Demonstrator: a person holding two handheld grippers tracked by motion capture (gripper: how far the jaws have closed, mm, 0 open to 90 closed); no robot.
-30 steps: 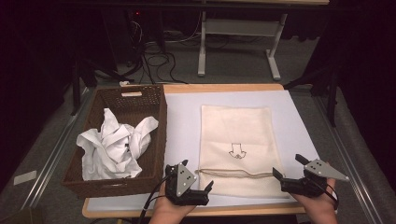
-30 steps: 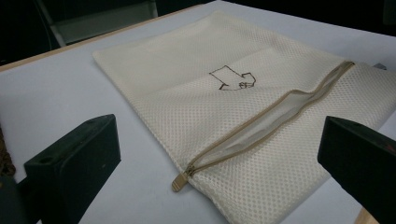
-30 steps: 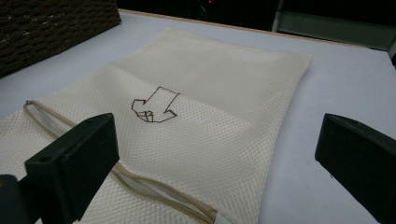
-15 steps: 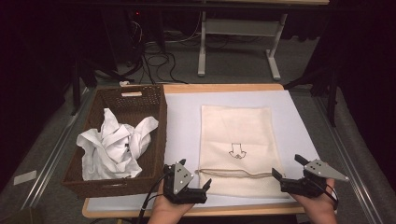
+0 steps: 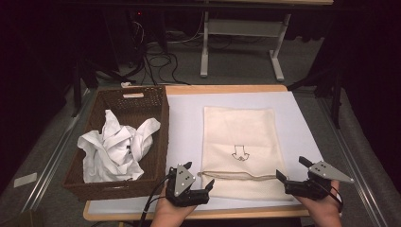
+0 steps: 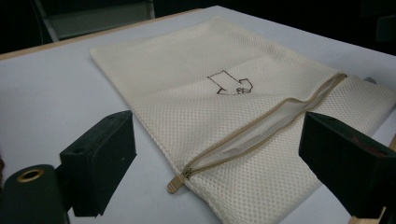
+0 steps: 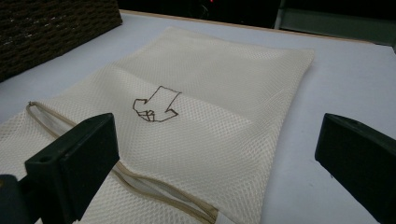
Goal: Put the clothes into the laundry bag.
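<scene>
The cream mesh bag (image 5: 239,150) lies flat on the bench (image 5: 184,123), zip partly open. Both tongs, left (image 5: 199,176) and right (image 5: 291,169), sit spread at its near corners, the left's jaws just closing slightly on nothing. The approach looks done; next likely calls for pinching the zip's edges to widen the mouth.

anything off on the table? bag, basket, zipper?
Nothing stands out. The mesh laundry bag lies flat and square, its zipper partly open. The white garment is crumpled inside the wicker basket, nothing spilled.
</scene>
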